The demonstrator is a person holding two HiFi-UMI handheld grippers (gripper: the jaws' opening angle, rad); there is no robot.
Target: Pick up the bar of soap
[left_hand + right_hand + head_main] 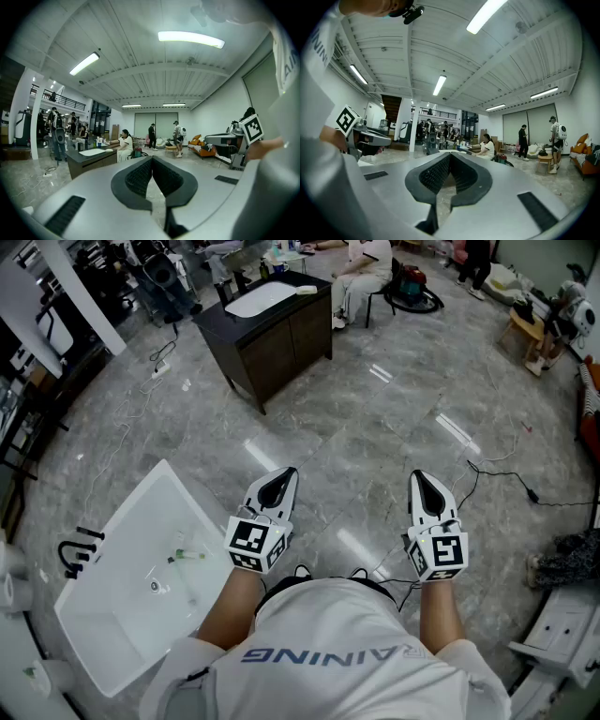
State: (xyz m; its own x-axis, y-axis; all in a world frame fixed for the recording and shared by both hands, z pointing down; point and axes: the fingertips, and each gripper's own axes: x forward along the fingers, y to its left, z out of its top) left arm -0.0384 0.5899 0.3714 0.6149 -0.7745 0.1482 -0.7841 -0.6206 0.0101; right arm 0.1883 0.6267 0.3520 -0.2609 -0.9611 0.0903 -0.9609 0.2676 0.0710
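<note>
In the head view both grippers are held side by side at waist height over the grey marble floor, pointing forward. My left gripper [281, 474] [152, 159] has its black pads pressed together with nothing between them. My right gripper [421, 476] [450, 155] is shut and empty too. Far ahead stands a dark vanity [281, 334] [89, 161] with a white basin [261, 298]; a small pale flat object [307, 290], possibly the soap, lies on its right end. I cannot make out the soap in either gripper view.
A white sink [141, 512] with a black faucet [80, 549] stands close at my lower left; a small greenish item [187, 556] lies in it. Black cables [506, 474] trail over the floor on the right. A seated person [361, 273] is behind the vanity, and other people stand farther back.
</note>
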